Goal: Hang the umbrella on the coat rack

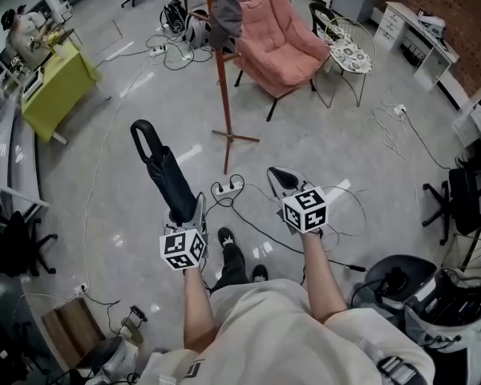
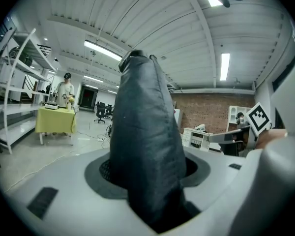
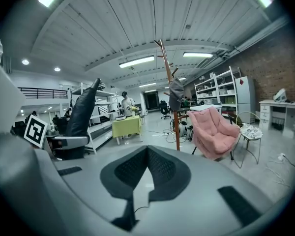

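Note:
My left gripper (image 1: 196,205) is shut on a black folded umbrella (image 1: 167,175), which rises from the jaws up and to the left, its loop handle (image 1: 144,139) on top. In the left gripper view the umbrella (image 2: 145,146) fills the gap between the pads. My right gripper (image 1: 279,178) is shut with nothing in it; in its own view its pads (image 3: 160,166) meet at the tips. The wooden coat rack (image 1: 222,70) stands ahead on the floor with a grey garment (image 1: 224,18) on it. In the right gripper view the coat rack (image 3: 175,119) stands ahead and the umbrella (image 3: 83,109) shows at the left.
A pink armchair (image 1: 276,42) and a wire side table (image 1: 349,54) stand right of the rack. A power strip (image 1: 226,188) and cables lie on the floor between me and the rack. A green table (image 1: 56,87) with a person is far left. A black office chair (image 1: 461,199) is at the right.

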{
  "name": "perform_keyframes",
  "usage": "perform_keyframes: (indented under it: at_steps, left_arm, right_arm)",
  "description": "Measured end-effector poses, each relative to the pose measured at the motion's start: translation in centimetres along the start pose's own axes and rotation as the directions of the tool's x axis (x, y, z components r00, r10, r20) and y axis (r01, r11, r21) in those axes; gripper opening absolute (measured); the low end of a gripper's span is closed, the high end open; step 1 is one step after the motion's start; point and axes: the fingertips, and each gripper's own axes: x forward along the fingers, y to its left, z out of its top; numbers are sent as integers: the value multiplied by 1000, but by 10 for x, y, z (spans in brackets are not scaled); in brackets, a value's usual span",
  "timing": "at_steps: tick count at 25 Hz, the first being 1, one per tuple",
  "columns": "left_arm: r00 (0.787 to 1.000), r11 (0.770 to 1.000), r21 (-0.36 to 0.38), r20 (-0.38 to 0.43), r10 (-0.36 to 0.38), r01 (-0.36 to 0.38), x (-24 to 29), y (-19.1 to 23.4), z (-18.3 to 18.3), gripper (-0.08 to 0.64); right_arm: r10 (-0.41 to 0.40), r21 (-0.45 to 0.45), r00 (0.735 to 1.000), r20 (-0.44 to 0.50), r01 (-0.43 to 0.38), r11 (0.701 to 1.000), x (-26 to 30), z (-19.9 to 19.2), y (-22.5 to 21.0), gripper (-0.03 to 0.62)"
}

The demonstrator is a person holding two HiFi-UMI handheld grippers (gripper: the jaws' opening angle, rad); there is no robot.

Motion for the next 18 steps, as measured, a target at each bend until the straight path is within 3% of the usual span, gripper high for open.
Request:
perform_keyframes:
  at_steps: [18]
  left_arm:
    - [999,999,16,-15,-47,47,152,97,48,259]
  right_arm:
    - [-41,6,999,32,41,999,160,77,-49,5]
